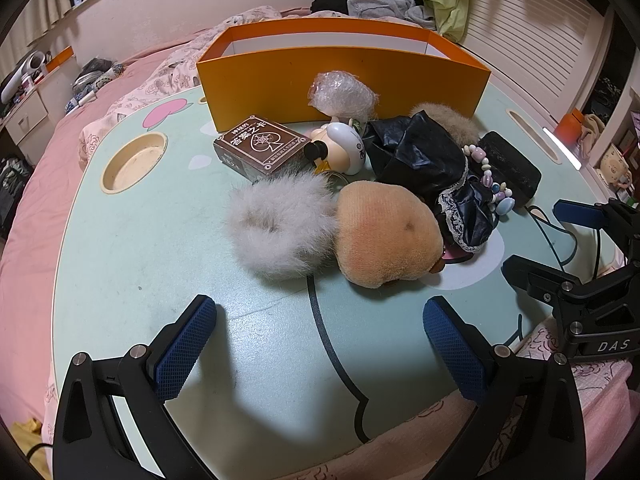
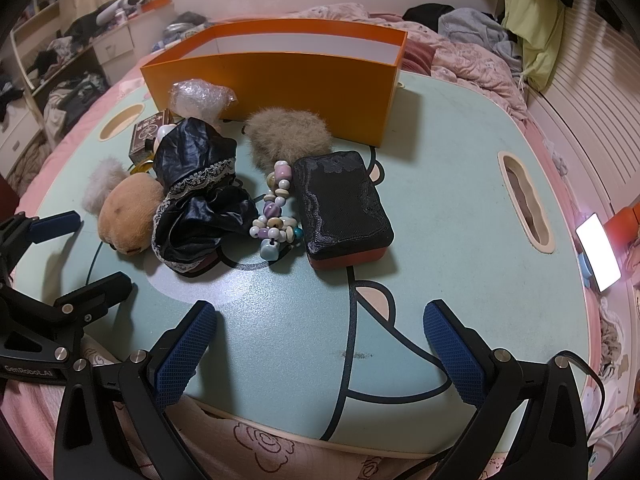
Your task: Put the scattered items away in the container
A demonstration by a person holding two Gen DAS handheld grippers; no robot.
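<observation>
An orange box (image 1: 344, 76) (image 2: 280, 84) stands open at the far side of a pale green lap table (image 1: 160, 260) (image 2: 460, 220). Scattered before it lie a brown card pack (image 1: 260, 150), a bubble-wrap ball (image 1: 344, 94) (image 2: 198, 98), a white figurine (image 1: 344, 148), a grey fur puff (image 1: 276, 224), a tan plush (image 1: 384, 236) (image 2: 128, 212), a black lace cloth (image 1: 432, 168) (image 2: 196, 192), a bead bracelet (image 2: 276, 212), a brown fur puff (image 2: 288, 136) and a black lace case (image 2: 340, 208). My left gripper (image 1: 320, 348) and right gripper (image 2: 320, 348) both hang open and empty at the near edge.
The table rests on a bed with pink floral bedding (image 1: 32, 240). It has a round cup recess (image 1: 134, 162) at the left and a slot (image 2: 524, 204) at the right. A lit phone (image 2: 598, 256) lies past the right edge. Clothes (image 2: 472, 28) pile behind the box.
</observation>
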